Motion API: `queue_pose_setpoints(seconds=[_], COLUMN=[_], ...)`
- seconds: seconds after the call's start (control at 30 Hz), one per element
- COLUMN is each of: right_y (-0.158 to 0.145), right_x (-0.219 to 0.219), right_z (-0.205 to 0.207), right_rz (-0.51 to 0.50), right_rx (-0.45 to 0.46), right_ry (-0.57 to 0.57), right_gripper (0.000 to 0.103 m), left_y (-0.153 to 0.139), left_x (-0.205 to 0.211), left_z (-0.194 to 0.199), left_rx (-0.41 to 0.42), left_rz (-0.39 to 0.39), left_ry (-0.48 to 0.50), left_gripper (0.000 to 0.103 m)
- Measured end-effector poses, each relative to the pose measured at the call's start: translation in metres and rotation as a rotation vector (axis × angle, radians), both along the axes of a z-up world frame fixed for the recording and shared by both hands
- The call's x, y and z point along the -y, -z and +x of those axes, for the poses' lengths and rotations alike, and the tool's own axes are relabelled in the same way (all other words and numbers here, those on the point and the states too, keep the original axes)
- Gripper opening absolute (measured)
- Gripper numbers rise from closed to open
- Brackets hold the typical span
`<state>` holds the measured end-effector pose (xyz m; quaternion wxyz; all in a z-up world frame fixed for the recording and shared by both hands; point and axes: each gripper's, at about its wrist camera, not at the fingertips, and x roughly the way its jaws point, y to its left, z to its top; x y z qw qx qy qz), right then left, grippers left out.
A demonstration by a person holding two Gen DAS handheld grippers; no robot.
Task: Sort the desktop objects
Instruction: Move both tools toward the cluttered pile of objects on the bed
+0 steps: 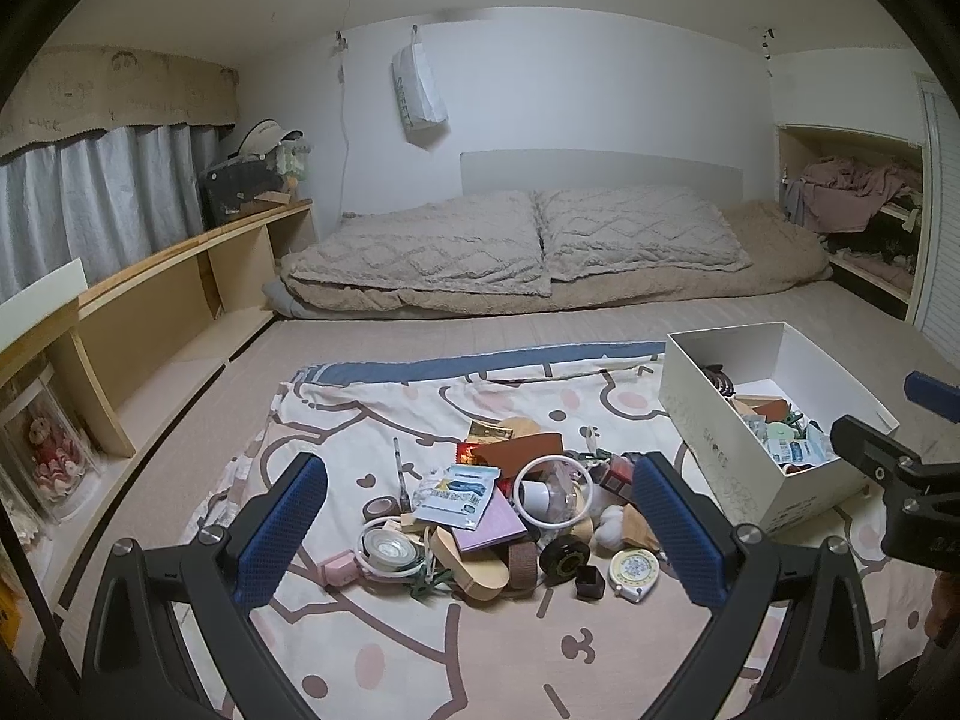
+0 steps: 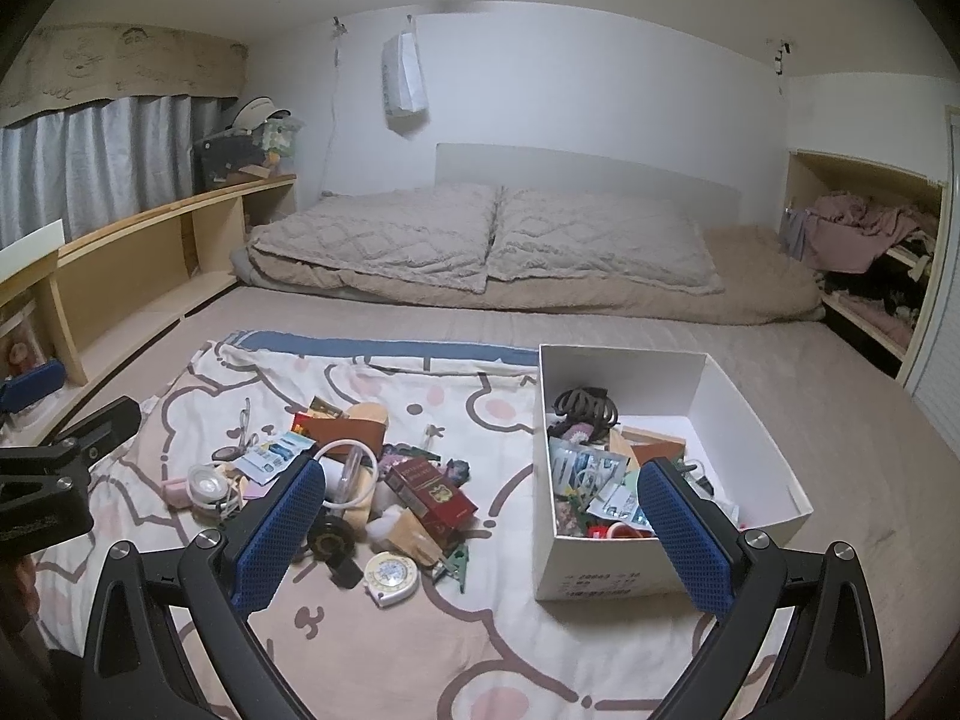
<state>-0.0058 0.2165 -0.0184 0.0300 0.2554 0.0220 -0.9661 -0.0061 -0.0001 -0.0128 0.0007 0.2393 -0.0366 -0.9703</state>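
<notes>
Desktop clutter (image 1: 492, 516) heaped on the cartoon-print sheet (image 1: 372, 648), spread over the near part of the bed. White box (image 1: 720, 450) just to the right of the heap, already part filled with small packets and bits. In the pile: round yellow tape measure (image 1: 633, 573) at the near right edge, black disc (image 1: 564, 559) just left of it, small black cube (image 1: 589, 581) between the two and nearer. Clear tape roll (image 1: 390, 552) on the left side, pink little box (image 1: 337, 566) touching it further left. Blue-and-white sachet (image 1: 455, 495) lying on a lilac pad (image 1: 489, 525). White ring (image 1: 552, 492) tilted over a white cylinder mid-heap. Dark red box (image 2: 431, 495) on the right flank of the pile, plain from the right wrist view.

Left gripper (image 1: 480, 531) hanging above the heap, jaws spread wide, nothing between the blue pads (image 1: 282, 534). Right gripper (image 2: 480, 531) likewise wide open and empty, pointing down between pile and box, right pad over the box's near end. Each gripper visible at the edge of the other's view.

Far off: two quilted pillows (image 1: 516, 240) against the headboard, wooden shelf (image 1: 180, 276) along the left wall, paper bag (image 1: 419, 90) hanging above.
</notes>
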Motion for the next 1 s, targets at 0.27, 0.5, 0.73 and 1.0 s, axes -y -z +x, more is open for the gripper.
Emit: queue_pose_setpoints(seconds=[0.27, 0.5, 0.73, 1.0], right_y=[0.011, 0.023, 0.036, 0.060], right_x=[0.001, 0.007, 0.015, 0.022], right_z=[-0.008, -0.015, -0.021, -0.033], right_rz=[-0.019, -0.023, -0.029, -0.060], right_rx=[0.028, 0.053, 0.076, 0.131], right_ry=[-0.013, -0.026, -0.054, -0.073], right_gripper=[0.103, 0.103, 0.103, 0.103], left_y=[0.009, 0.021, 0.035, 0.051], left_x=[0.001, 0.007, 0.015, 0.029], left_z=[-0.010, -0.021, -0.032, -0.044], left_rx=[0.034, 0.068, 0.107, 0.136], left_rz=[0.001, 0.016, 0.019, 0.009], left_ry=[-0.010, -0.034, -0.065, -0.128], left_gripper=[0.103, 0.103, 0.103, 0.103])
